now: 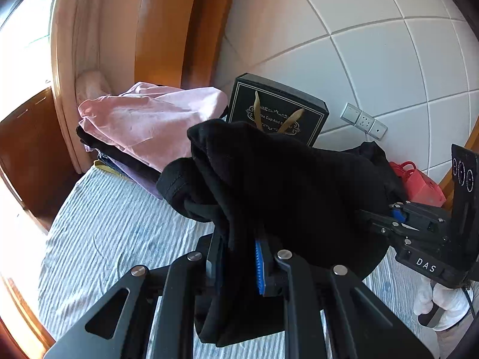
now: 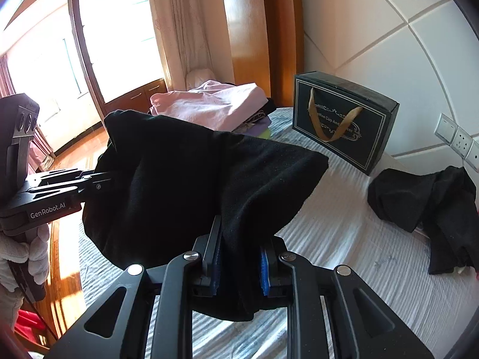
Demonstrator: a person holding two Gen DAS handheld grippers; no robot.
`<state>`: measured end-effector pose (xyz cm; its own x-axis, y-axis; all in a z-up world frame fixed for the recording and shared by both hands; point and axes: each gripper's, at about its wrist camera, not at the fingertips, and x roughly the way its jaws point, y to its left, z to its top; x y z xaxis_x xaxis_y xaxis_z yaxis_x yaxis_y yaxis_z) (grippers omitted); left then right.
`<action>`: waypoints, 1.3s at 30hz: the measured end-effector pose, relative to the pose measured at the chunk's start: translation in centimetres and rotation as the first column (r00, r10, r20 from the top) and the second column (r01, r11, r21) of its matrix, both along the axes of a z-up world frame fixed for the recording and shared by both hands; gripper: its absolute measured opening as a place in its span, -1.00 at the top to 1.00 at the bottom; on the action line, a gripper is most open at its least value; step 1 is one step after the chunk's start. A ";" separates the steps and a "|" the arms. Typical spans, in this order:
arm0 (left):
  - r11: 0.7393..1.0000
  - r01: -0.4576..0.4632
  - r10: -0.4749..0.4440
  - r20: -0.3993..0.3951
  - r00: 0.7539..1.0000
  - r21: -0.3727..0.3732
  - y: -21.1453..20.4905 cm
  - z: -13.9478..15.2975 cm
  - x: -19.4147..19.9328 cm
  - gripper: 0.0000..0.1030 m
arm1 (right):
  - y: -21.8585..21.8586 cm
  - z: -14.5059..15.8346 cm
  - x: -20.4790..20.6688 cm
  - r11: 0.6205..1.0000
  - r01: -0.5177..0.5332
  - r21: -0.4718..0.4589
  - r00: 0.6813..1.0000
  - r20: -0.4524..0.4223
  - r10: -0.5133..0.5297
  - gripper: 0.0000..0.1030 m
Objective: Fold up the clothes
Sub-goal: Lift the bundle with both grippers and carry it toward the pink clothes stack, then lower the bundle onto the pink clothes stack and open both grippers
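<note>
A black garment (image 1: 269, 179) hangs bunched between both grippers above the striped bed sheet (image 1: 113, 233). My left gripper (image 1: 239, 263) is shut on one end of it; its blue pads pinch the cloth. My right gripper (image 2: 239, 266) is shut on the other end of the same garment (image 2: 194, 173). The right gripper also shows at the right of the left wrist view (image 1: 374, 215), and the left gripper at the left of the right wrist view (image 2: 101, 179). A pile of folded clothes with a pink garment on top (image 1: 149, 119) lies at the far end of the bed.
A black gift bag with gold handles (image 2: 344, 122) stands by the tiled wall. Another crumpled black garment (image 2: 428, 200) lies at the right on the sheet (image 2: 344, 239). A red bag (image 1: 422, 185) sits by the wall. Curtain and wooden window frame lie beyond the bed.
</note>
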<state>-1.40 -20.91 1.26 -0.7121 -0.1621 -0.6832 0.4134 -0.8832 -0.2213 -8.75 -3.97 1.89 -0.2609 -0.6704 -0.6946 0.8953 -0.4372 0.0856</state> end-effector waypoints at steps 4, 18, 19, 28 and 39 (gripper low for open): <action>1.000 0.005 -0.005 -0.019 1.000 -0.019 -4.2 1.2 -0.9 0.70 | -3.8 1.3 0.0 1.000 -0.012 0.004 1.000 -0.026 0.012 0.63; 0.953 0.245 -0.233 0.091 0.968 -0.175 -25.2 5.4 -12.0 0.70 | -22.8 3.5 -3.5 0.971 0.229 -0.070 0.973 0.056 -0.226 0.63; 0.950 0.257 -0.242 0.105 0.965 -0.175 -26.3 5.1 -13.1 0.70 | -24.1 3.3 -3.7 0.967 0.246 -0.064 0.968 0.061 -0.242 0.64; 0.941 0.310 -0.272 0.240 0.932 -0.134 -35.0 -1.3 -20.5 0.64 | -31.7 -0.8 -7.9 0.931 0.364 0.016 0.923 0.129 -0.363 0.64; 0.951 0.234 -0.168 0.295 0.941 -0.205 -37.6 -6.4 -21.9 -0.47 | -34.1 -5.0 -11.2 0.898 0.414 0.149 0.891 0.134 -0.434 -0.14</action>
<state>-23.31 -58.55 -5.17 -0.5398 -0.2134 -0.8143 0.2370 -0.9667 0.0961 -19.93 -38.05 -3.11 -0.3821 -0.4346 -0.8156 0.6008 -0.7874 0.1381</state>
